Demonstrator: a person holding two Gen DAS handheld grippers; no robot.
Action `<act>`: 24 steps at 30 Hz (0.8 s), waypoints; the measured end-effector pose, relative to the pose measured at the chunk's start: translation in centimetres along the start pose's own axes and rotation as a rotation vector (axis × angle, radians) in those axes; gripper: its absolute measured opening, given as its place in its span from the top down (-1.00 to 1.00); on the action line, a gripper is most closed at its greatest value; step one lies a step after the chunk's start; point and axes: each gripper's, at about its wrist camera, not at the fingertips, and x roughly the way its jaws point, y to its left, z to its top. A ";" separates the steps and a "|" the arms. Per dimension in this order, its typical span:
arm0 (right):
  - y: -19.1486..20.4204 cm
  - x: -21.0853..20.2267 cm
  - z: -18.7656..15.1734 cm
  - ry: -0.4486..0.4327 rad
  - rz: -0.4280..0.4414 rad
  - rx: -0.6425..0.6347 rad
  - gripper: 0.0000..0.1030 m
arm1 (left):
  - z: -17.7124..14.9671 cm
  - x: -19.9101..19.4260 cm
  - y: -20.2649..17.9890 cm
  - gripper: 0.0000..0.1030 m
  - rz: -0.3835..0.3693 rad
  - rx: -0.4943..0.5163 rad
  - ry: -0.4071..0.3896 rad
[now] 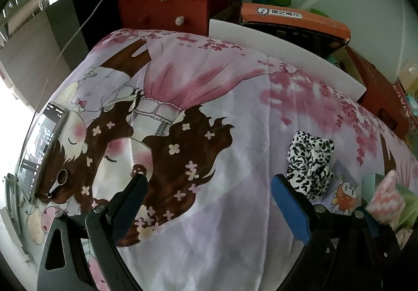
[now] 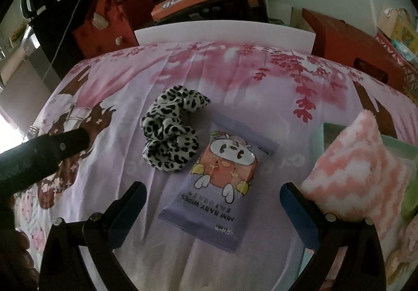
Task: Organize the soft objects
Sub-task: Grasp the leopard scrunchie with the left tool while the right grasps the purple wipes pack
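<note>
One wipes packet, printed "MINI BABY WIPES", lies flat on the printed cloth. One leopard-print scrunchie lies just beside the packet's upper left corner. One pink-and-white fluffy item stands at the right, in a green box. Left gripper: jaws wide, empty. Right gripper: jaws wide, empty, straddling the packet's near end.

Printed sheet: scrunchie, wipes pack, perhaps phone
</note>
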 end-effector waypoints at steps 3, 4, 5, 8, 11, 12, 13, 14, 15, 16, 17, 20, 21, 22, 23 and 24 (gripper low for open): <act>-0.1 0.2 0.0 -0.002 -0.003 -0.002 -1.00 | 0.1 0.1 -0.2 -0.85 -0.011 -0.003 0.004; 0.0 0.2 0.0 -0.003 -0.003 -0.002 -1.00 | 0.1 0.2 -0.3 -0.85 -0.015 -0.003 0.004; 0.0 0.2 0.0 -0.004 -0.002 -0.002 -1.00 | 0.1 0.2 -0.4 -0.85 -0.016 -0.002 0.004; -0.1 0.2 0.1 -0.006 0.003 0.005 -0.99 | 0.1 0.1 -0.7 -0.85 -0.014 0.006 0.002; -0.3 0.2 0.1 -0.008 0.000 0.009 -0.91 | 0.1 0.1 -1.0 -0.85 -0.015 0.009 -0.001; -0.3 0.1 0.1 -0.009 -0.002 0.010 -0.86 | 0.2 0.1 -1.0 -0.85 -0.015 0.011 -0.003; -0.4 0.1 0.1 -0.010 -0.005 0.013 -0.83 | 0.1 0.0 -1.0 -0.85 -0.015 0.012 -0.004; -0.5 0.1 0.1 -0.011 -0.007 0.017 -0.77 | 0.1 0.0 -1.1 -0.85 -0.015 0.014 -0.004; -0.6 0.0 0.1 -0.011 -0.007 0.021 -0.72 | 0.2 0.1 -1.2 -0.85 -0.016 0.015 -0.004; -0.8 0.0 0.1 -0.013 -0.007 0.026 -0.69 | 0.2 0.1 -1.2 -0.85 -0.017 0.018 -0.003; -0.9 -0.1 0.2 -0.014 -0.008 0.029 -0.63 | 0.2 0.1 -1.3 -0.85 -0.019 0.020 -0.003; -1.4 -0.2 0.2 -0.014 -0.017 0.034 -0.47 | 0.2 0.2 -1.6 -0.85 -0.027 0.025 -0.001; -1.5 -0.3 0.2 -0.014 -0.021 0.035 -0.39 | 0.2 0.2 -1.6 -0.85 -0.032 0.026 -0.001; -1.7 -0.3 0.2 -0.014 -0.026 0.038 -0.35 | 0.2 0.2 -1.7 -0.85 -0.040 0.027 -0.002; -1.9 -0.3 0.2 -0.014 -0.028 0.041 -0.27 | 0.2 0.2 -1.8 -0.85 -0.046 0.027 -0.001; -2.1 -0.4 0.2 -0.014 -0.029 0.046 -0.18 | 0.3 0.2 -1.9 -0.85 -0.053 0.027 -0.002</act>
